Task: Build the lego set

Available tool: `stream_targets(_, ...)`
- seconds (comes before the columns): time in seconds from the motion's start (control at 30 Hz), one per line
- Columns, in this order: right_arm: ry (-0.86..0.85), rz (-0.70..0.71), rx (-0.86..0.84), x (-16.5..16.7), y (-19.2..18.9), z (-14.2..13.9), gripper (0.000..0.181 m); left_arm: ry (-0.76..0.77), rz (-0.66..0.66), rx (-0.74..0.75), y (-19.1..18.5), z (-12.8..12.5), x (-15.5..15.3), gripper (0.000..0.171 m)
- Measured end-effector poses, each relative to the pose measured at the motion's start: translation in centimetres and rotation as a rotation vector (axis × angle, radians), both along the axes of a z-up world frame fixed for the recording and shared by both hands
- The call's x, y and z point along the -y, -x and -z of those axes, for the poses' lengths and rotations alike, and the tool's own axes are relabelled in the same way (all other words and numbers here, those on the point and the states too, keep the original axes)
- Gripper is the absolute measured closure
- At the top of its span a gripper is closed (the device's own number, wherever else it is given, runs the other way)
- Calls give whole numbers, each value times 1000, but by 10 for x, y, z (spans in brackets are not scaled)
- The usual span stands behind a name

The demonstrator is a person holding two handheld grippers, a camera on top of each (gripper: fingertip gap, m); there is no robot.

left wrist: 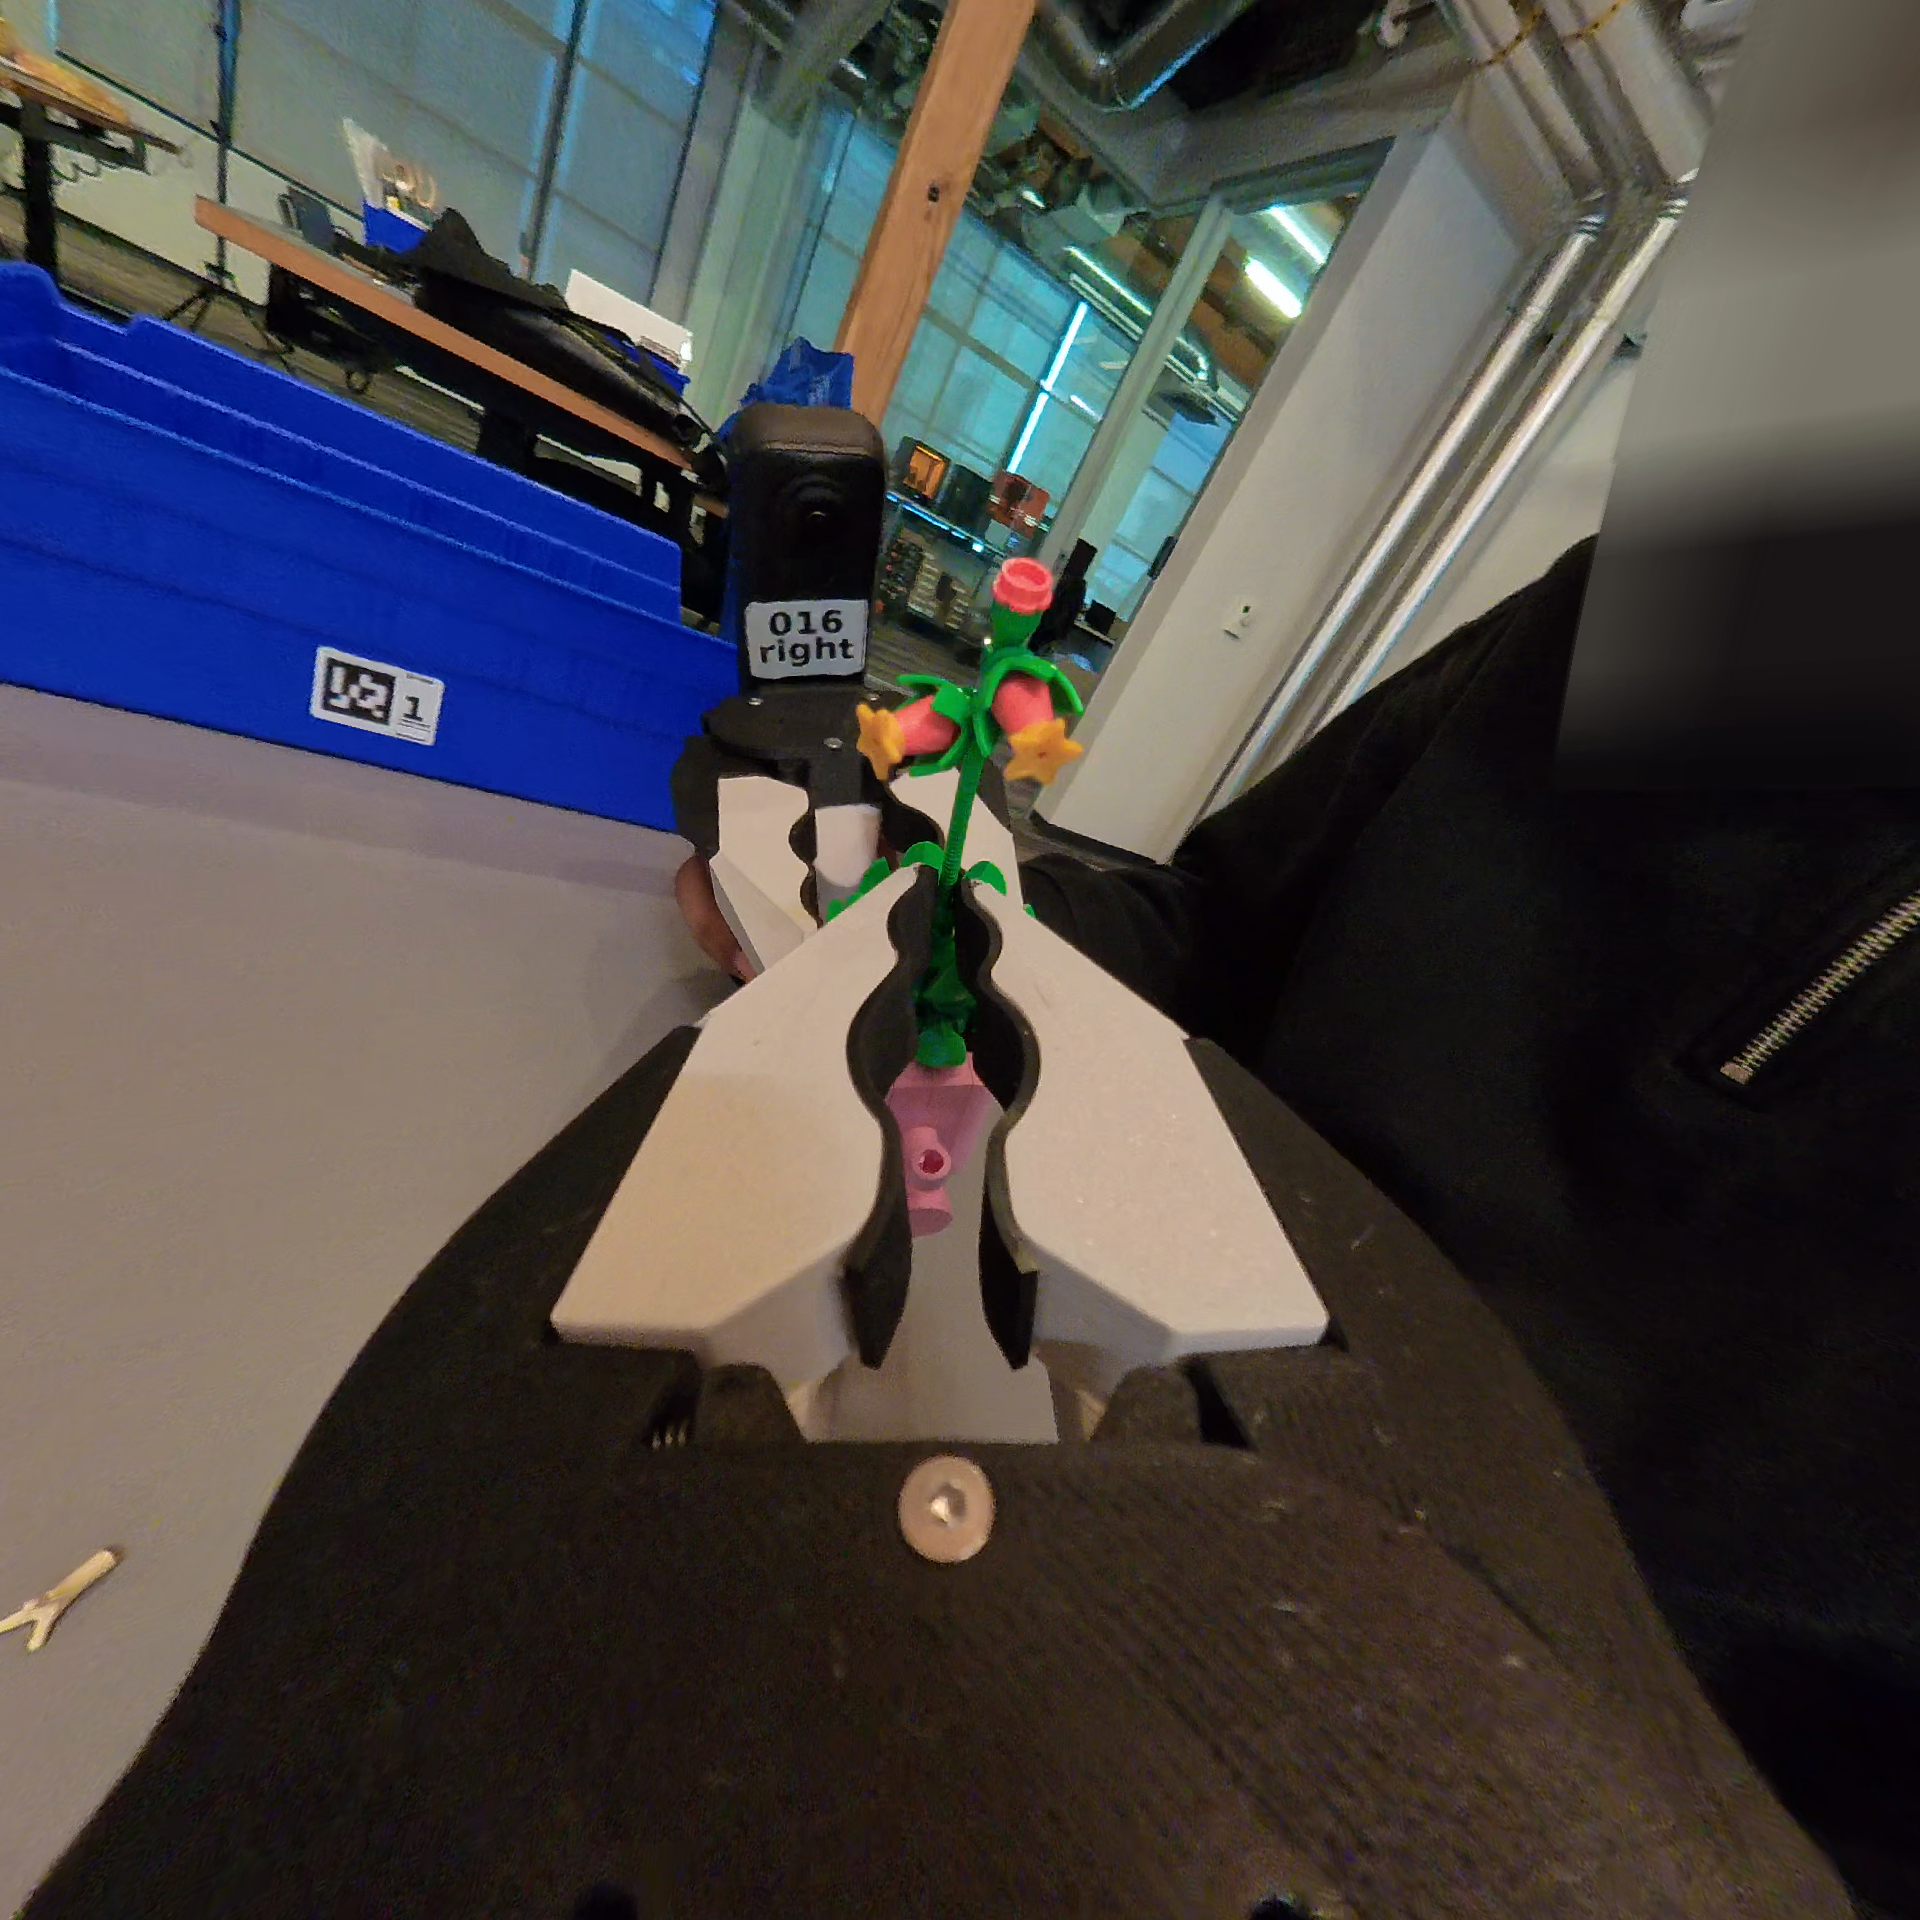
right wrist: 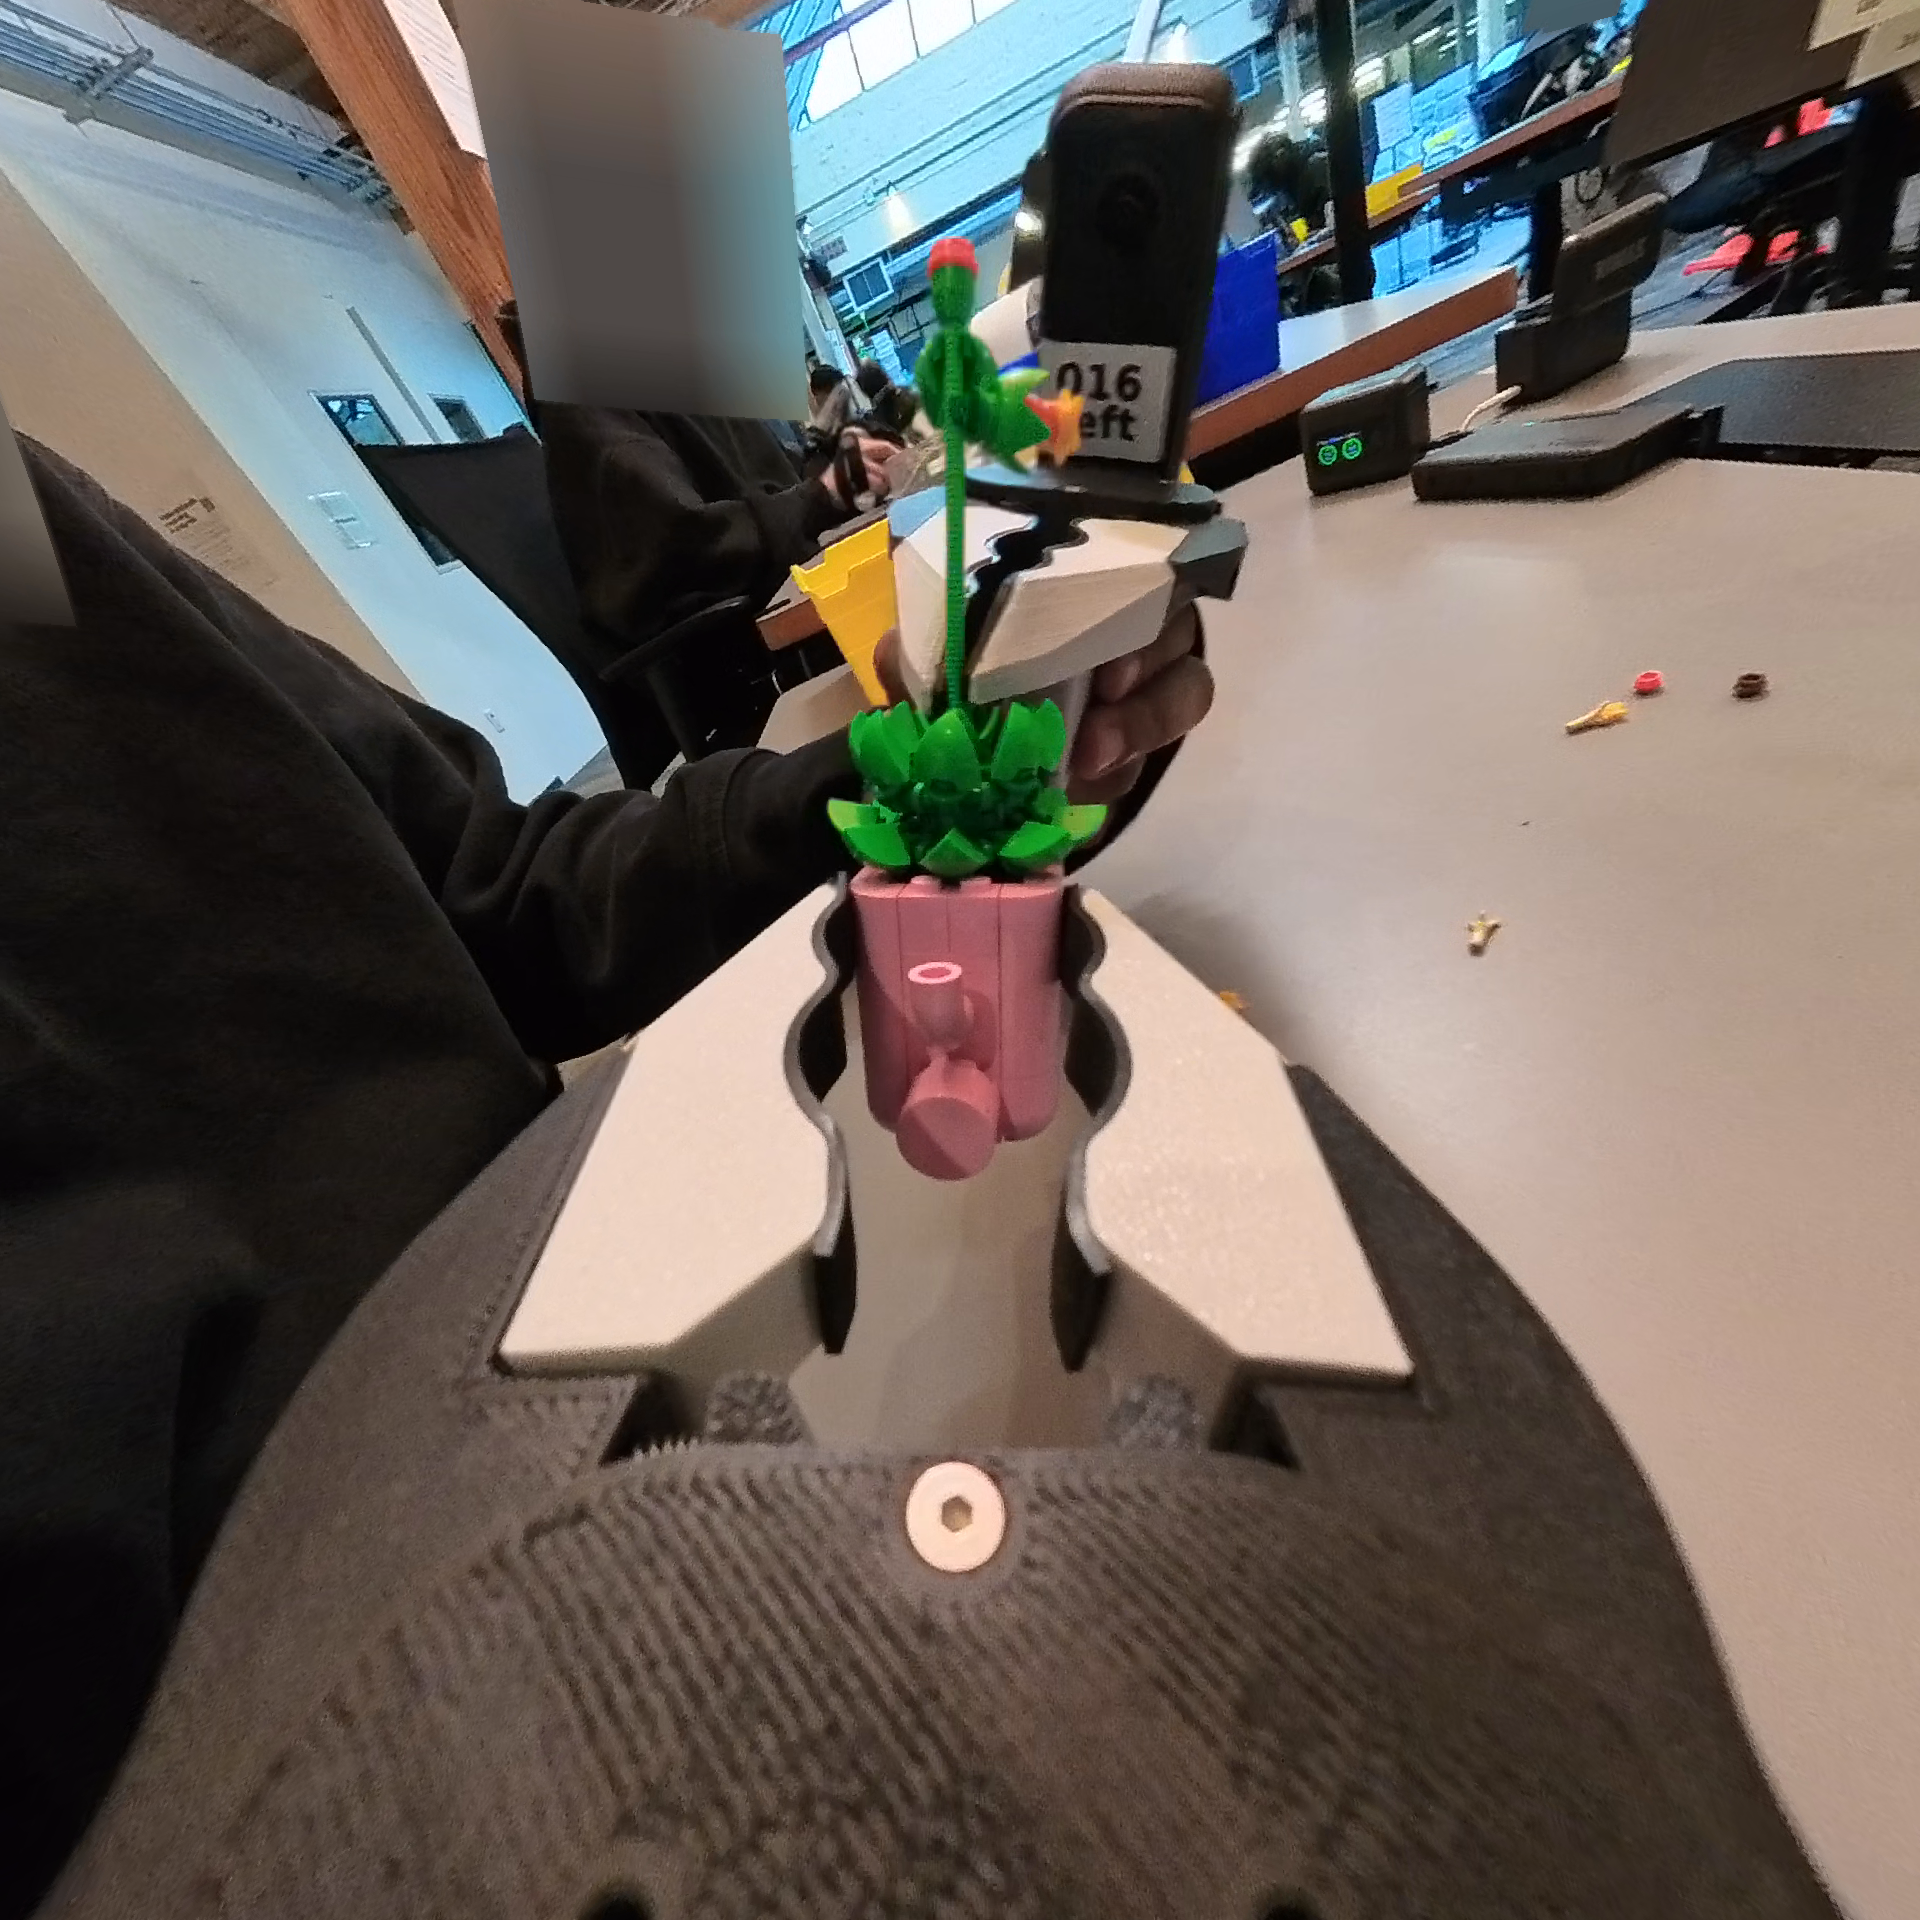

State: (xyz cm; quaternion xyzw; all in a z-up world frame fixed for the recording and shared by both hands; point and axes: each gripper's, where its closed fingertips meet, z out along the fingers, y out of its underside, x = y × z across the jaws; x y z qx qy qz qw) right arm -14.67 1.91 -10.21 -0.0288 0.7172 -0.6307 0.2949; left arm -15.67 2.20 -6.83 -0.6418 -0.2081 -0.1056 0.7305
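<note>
A lego plant is held off the grey table (right wrist: pixel 1558 987). It has a pink pot (right wrist: pixel 956 1018), green leaves (right wrist: pixel 956 800), and a thin green stem (right wrist: pixel 951 540) with a red bud (right wrist: pixel 951 255) on top. My right gripper (right wrist: pixel 956 914) is shut on the pot's sides. My left gripper (right wrist: pixel 982 623) is higher up, shut on the stem. In the left wrist view my left gripper (left wrist: pixel 940 894) pinches the stem (left wrist: pixel 961 810). The pot (left wrist: pixel 935 1132) shows through the finger gap. Pink flowers with yellow stars (left wrist: pixel 971 717) sit under the bud (left wrist: pixel 1023 587). The right gripper (left wrist: pixel 831 862) is behind.
A blue bin (left wrist: pixel 312 540) stands at the table's far left. Loose pieces lie on the table: a tan twig (left wrist: pixel 57 1595), another tan twig (right wrist: pixel 1483 932), a yellow piece (right wrist: pixel 1595 717), a red stud (right wrist: pixel 1647 683), a brown stud (right wrist: pixel 1749 684). Black devices (right wrist: pixel 1361 426) stand behind. A black sleeve (right wrist: pixel 312 831) is on the left. Only a small space, under 4 cm, lies between the two pairs of fingers.
</note>
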Motion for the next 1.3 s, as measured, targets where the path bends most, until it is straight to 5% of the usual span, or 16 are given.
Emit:
stream_targets(0.43,-7,246,-101,1,37,2,143,54,-259,59,36,2,0,171)
stream_targets(0.73,3,217,-68,1,34,0,143,-78,-215,74,33,-12,2,161)
stream_targets(1.1,3,148,-44,2,22,0,143,-128,-186,36,26,-21,7,171)
stream_targets(1.3,33,153,-11,0,25,-6,143,-43,-184,36,27,-8,3,139)
